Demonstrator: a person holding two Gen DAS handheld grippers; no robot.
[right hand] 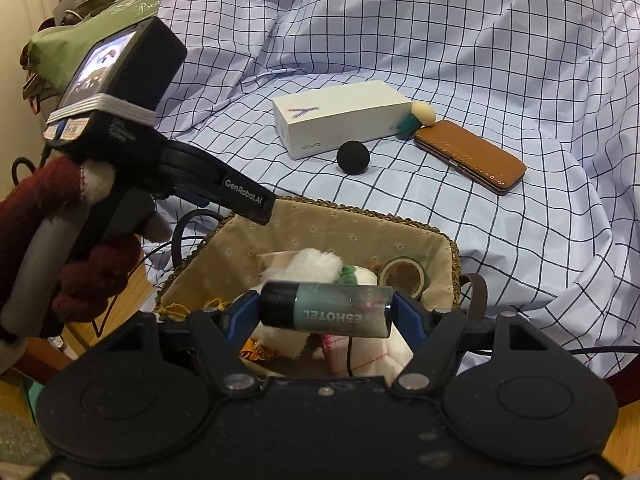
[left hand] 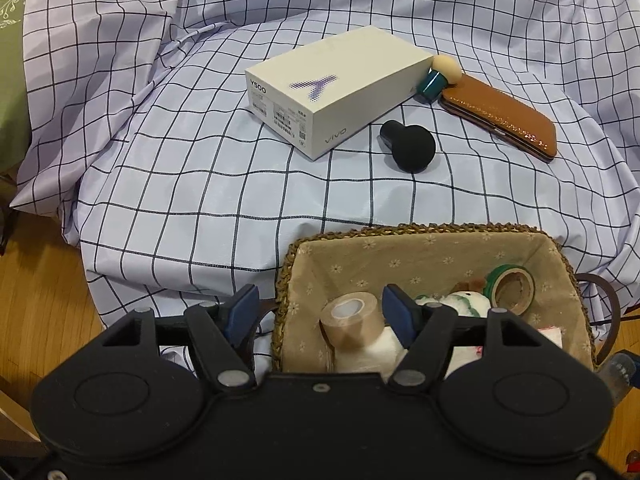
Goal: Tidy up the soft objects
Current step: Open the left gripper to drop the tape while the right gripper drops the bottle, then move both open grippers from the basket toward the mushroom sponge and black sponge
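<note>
The right gripper's black body hid the near wall of the basket and the lower parts of the plush toy. The small bottle's label was blurred and only partly readable. The barcode print on the white box was too small to read.

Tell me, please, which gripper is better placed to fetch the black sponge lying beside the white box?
Left, probably. The left gripper is open and empty over the basket, while the right gripper is clamped on a small bottle. The black sponge lies unobstructed ahead.

Black tool w/ blue pads; maroon knit glove.
</note>
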